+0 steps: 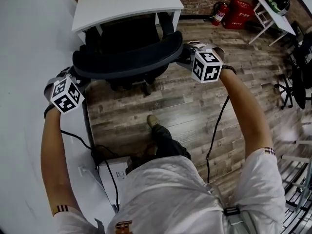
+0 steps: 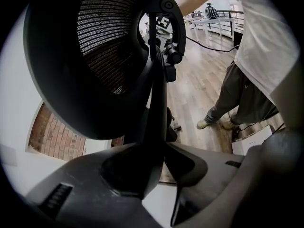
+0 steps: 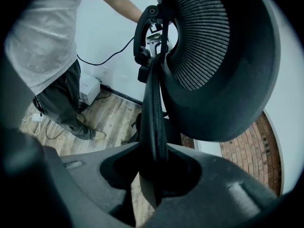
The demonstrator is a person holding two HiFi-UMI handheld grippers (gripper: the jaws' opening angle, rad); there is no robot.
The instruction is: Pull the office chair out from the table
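The black mesh-backed office chair is seen partly tucked under the white rectangular table, with its backrest turned toward the person, on the brown wood-plank floor. The backrest's left edge is clamped by the left gripper and its right edge by the right gripper. The thin black frame is pinched between the 2 pairs of jaws.
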